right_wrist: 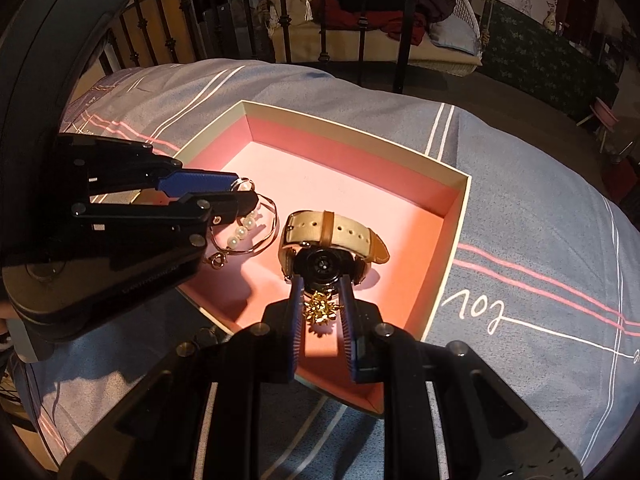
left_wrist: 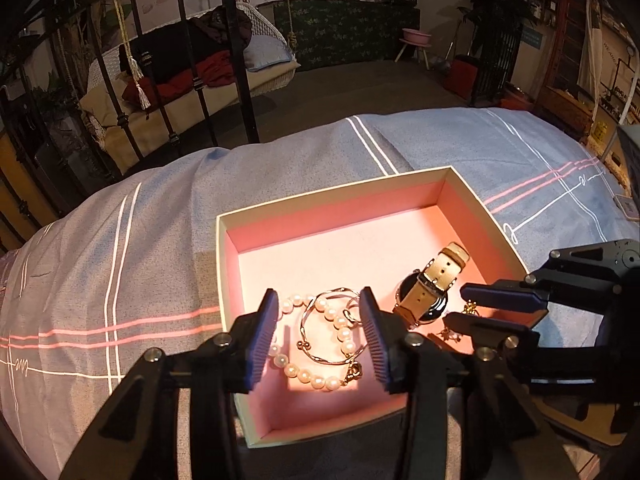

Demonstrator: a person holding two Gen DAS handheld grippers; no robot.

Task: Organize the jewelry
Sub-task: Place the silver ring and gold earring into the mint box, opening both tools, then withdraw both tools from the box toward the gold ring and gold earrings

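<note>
Your left tool [left_wrist: 320, 300] hangs over the near corner of the pink-lined box [left_wrist: 336, 188], which sits on the striped bedspread [left_wrist: 160, 208] of the bed. Its jaws stand apart and press on nothing; the pearl bracelet [left_wrist: 336, 320] and the thin gold bangle [left_wrist: 320, 332] lie loose on the box floor between and below them. Both pieces overlap, and the left tool's fingers cut off part of the pearl string on either side, so you cannot follow its full loop. A small clasp or charm at the bangle's near end is too dim to make out.

Your right tool [right_wrist: 320, 280] is nearly closed, with a small gold spiky ornament [right_wrist: 320, 310] between its pads; it seems pinched there, though the contact itself is hard to see. What kind of piece it is stays unclear. In the left wrist view only a sliver of it peeks out behind the right tool's fingers.

The watch [right_wrist: 328, 248] lies in the box just beyond the right tool's tips, face down, its cream strap folded over the dark case. The tips hide the near edge of the case. The box's near wall is covered by both tools.
</note>
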